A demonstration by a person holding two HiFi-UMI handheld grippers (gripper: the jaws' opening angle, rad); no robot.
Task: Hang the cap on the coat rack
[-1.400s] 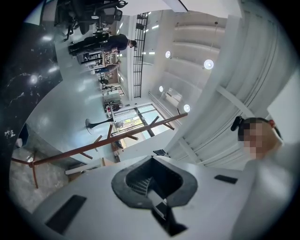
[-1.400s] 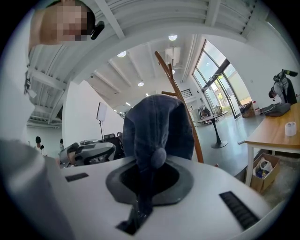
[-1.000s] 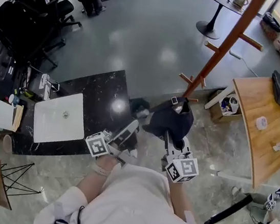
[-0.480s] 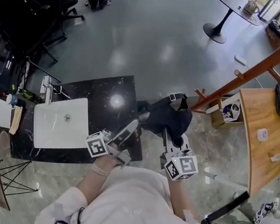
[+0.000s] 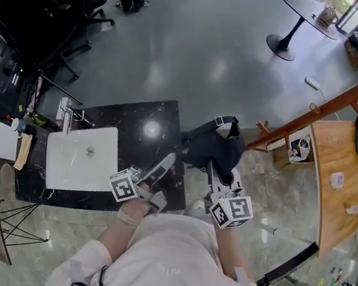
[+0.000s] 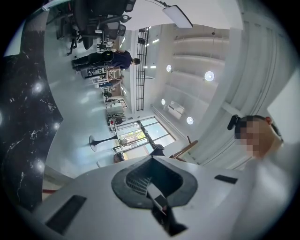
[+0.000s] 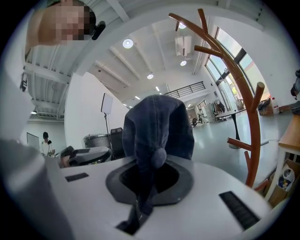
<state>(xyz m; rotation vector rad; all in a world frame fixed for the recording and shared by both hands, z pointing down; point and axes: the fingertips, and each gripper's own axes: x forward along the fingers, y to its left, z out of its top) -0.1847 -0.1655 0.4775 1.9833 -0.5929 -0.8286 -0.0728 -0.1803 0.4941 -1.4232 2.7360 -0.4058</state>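
- Cap [image 5: 215, 147] gripped by its fabric in right tongs [image 7: 144, 197], clenched on it; centre of head view, carried out front, presumably ready for hanging.
- Coat rack [image 5: 329, 107] at right of frame, well apart from cap; nothing hooked yet.
- Left tongs [image 6: 159, 201] closed on nothing, idle near dark tabletop [image 5: 136, 120] edge.

Lit brightly and evenly by round ceiling lamps [image 6: 209, 76] and by daylight through tall windows [image 6: 140, 133]. Marked by soft glare patches on the glossy floor [image 5: 199, 49]. Bent strongly by fisheye distortion, with black corners, in both gripper views. Sharp at the centre of the head view, stretched toward its edges.
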